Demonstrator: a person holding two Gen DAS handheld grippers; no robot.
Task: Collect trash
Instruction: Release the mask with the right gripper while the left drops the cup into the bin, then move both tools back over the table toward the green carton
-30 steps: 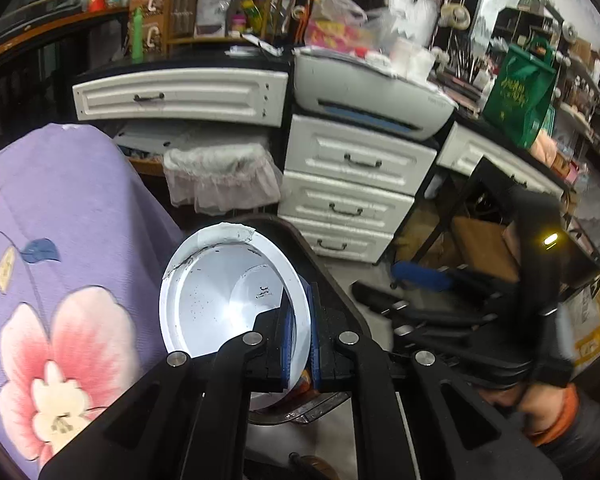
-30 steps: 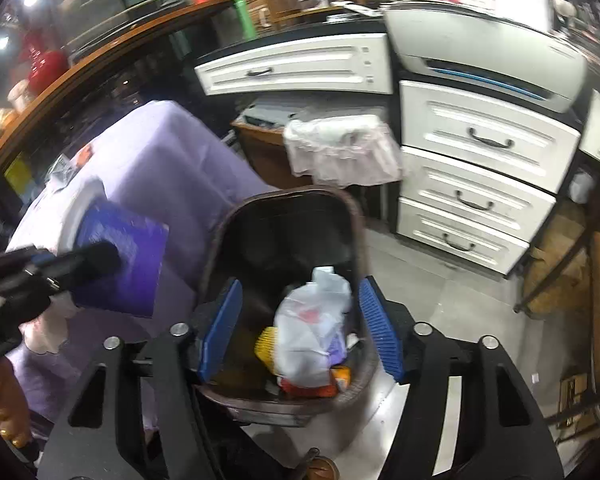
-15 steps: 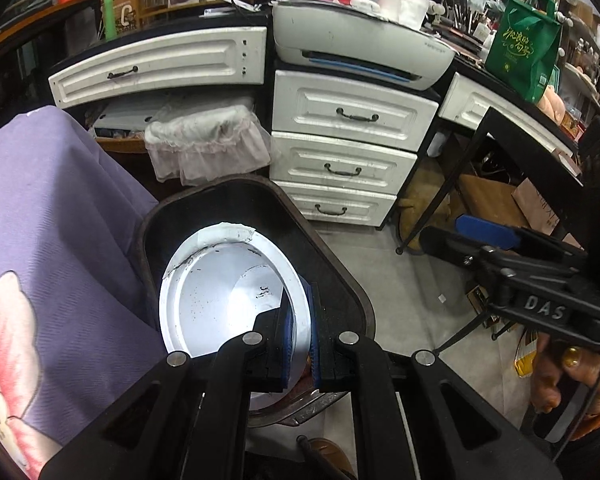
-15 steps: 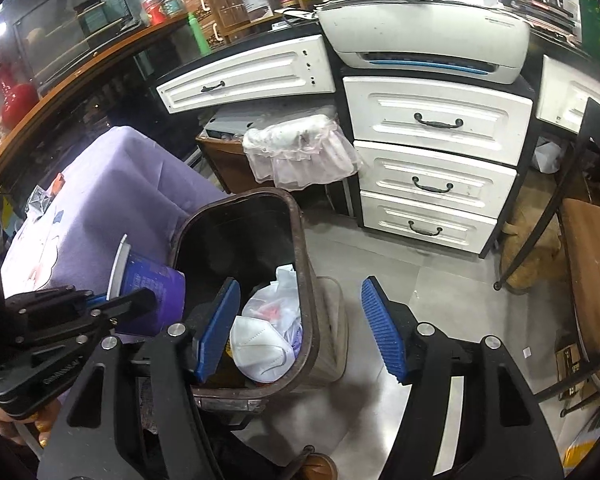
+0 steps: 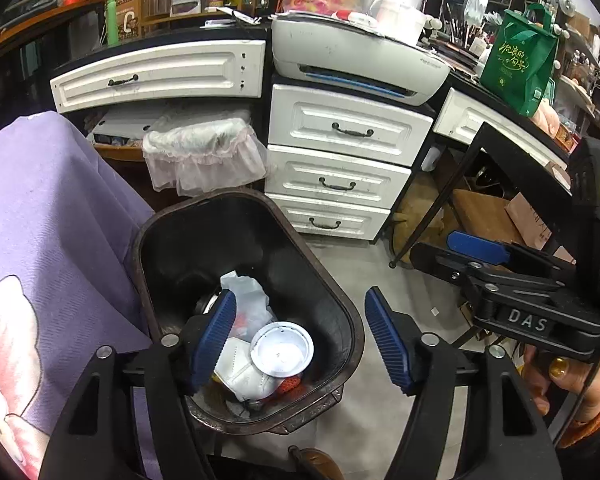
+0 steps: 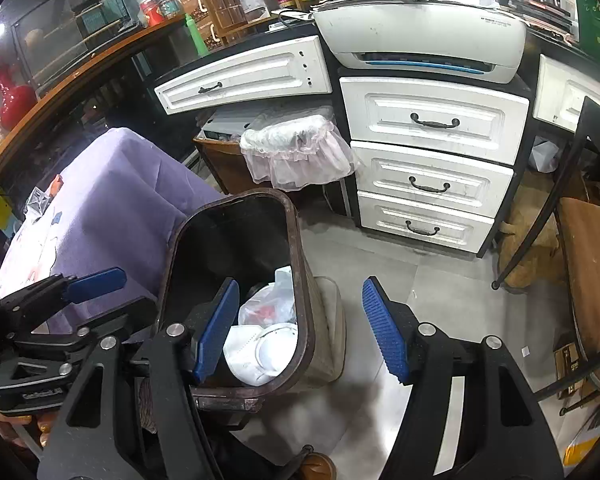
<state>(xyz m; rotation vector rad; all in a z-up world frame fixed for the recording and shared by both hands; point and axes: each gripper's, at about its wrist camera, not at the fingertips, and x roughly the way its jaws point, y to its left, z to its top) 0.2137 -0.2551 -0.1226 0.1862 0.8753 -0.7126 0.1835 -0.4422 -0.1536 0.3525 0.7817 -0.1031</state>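
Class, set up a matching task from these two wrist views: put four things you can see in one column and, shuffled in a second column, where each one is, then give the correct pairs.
Things:
1. round white plastic cup
2. grey-white printer
3. green fabric tote bag
4. purple floral tablecloth

Places:
A. on the counter at the far right
B. lying in the dark brown trash bin, on crumpled white trash
C. draped over the table left of the bin
D. on top of the white drawer stack

Pairs: 1-B, 2-D, 3-A, 4-C
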